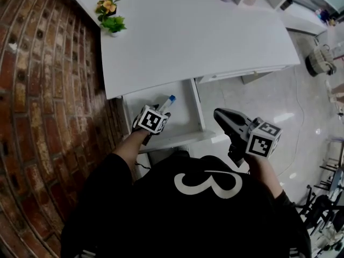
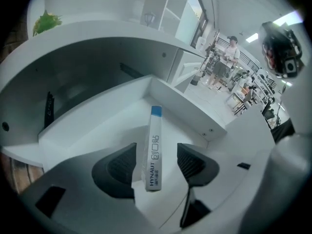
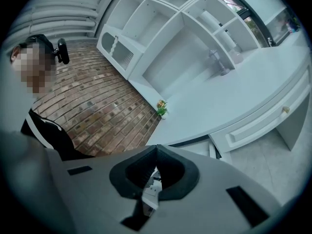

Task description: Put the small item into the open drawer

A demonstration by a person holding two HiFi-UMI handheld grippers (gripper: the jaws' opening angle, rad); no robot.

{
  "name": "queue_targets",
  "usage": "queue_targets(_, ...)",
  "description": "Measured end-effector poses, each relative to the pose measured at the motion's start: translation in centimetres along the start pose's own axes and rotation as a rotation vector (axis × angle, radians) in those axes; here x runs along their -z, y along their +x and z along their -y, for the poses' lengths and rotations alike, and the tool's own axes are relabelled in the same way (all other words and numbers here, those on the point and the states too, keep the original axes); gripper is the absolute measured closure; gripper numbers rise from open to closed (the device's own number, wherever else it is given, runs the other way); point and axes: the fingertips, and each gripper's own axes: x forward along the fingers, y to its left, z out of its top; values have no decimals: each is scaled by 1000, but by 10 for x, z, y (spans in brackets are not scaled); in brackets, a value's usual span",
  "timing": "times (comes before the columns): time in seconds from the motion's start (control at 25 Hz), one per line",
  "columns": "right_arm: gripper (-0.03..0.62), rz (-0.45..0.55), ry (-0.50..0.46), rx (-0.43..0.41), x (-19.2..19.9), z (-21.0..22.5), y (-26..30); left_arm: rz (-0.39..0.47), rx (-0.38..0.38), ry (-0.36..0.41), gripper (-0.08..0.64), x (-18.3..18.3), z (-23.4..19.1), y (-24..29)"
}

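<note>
Over the open drawer (image 1: 196, 109) beneath the white bench (image 1: 188, 36), head view: the left tongs (image 1: 162, 110) point steeply down with a blue-tipped small box (image 1: 167, 103) at their tips, while the right tongs (image 1: 222, 115) hang off to the side above the floor. Left gripper view: the tongs stand spread, the box lying loose between the pads and reaching into the drawer. Right gripper view: tongs pressed together, holding nothing. The risk is that the freed box leans on a pad and gets dragged back out when the tongs lift.
</note>
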Motion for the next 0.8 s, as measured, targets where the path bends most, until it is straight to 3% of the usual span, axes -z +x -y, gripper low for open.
queue_targets(0.2,581,-9,-19,-28,-1,-10,4,47,25,-35,282,-8,4,-17)
queue_targets(0.52,581,28,-26,-69,-10,-30,3,221,32,-103,249,-41,12,-89)
queue_targets(0.68,581,53,-60,-117,-17,-50,0,366,76,-152,259,-63,28,-144)
queue_targets(0.8,581,67,-94,-159,-25,-67,0,507,143,-190,310,-89,45,-193)
